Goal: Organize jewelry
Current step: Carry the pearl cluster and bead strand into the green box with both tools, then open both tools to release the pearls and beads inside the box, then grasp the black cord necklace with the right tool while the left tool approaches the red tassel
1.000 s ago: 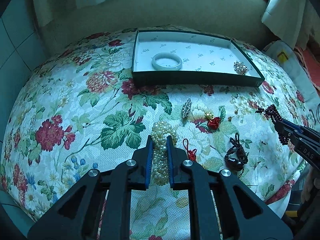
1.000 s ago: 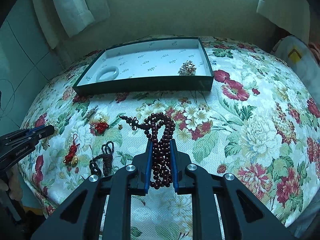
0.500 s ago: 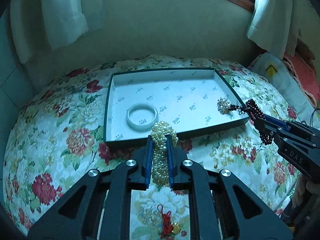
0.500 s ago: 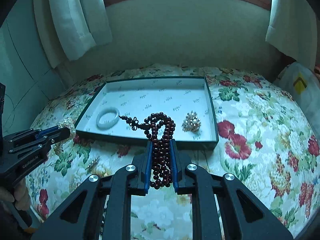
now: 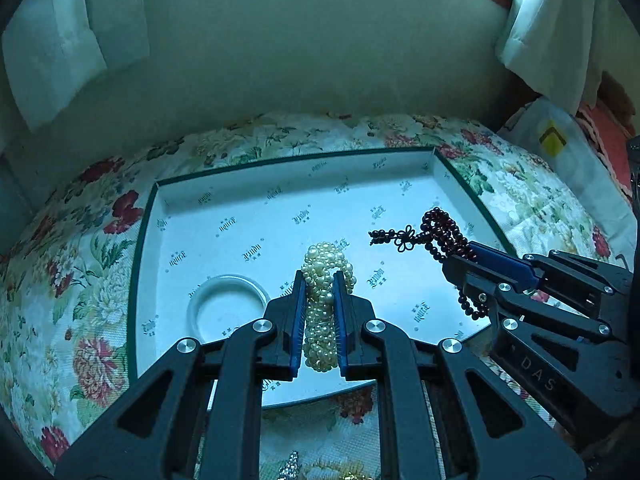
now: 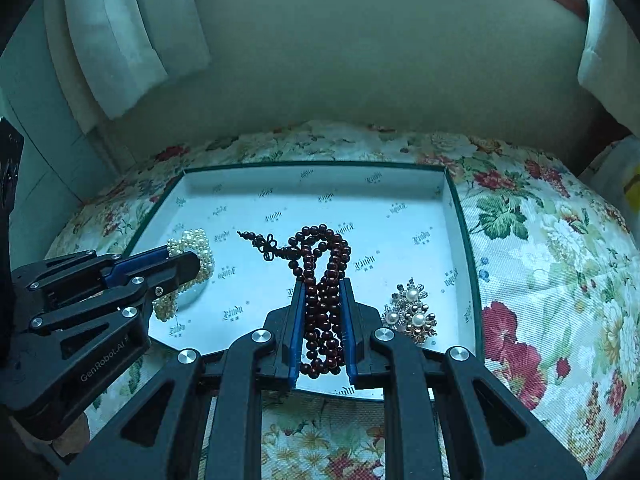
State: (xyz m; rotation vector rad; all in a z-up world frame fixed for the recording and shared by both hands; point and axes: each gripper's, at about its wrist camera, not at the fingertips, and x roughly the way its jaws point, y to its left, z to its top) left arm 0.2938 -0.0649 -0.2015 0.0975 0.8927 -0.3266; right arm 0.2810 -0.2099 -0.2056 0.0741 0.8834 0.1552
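My left gripper [image 5: 319, 280] is shut on a pearl bracelet [image 5: 326, 264] and holds it over the white-lined, green-rimmed tray [image 5: 144, 216]. My right gripper [image 6: 323, 286] is shut on a dark red bead string [image 6: 320, 248], also held over the tray [image 6: 468, 240]. In the left wrist view the right gripper [image 5: 460, 258] comes in from the right with the bead string [image 5: 440, 228]. In the right wrist view the left gripper [image 6: 188, 260] comes in from the left with the pearl bracelet [image 6: 196, 240]. A white bangle [image 5: 228, 304] lies in the tray's left part, a pearl brooch [image 6: 412, 316] in its right front corner.
The tray sits on a floral cloth [image 6: 560, 280] over a round table. A silver brooch [image 5: 290, 466] lies on the cloth in front of the tray. A wall and white curtains [image 6: 120, 40] stand behind. A white bag with a yellow mark [image 5: 560, 148] is at the right.
Both grippers have moved forward from the cloth to over the tray, each still holding its piece. The tray now fills the middle of both views.
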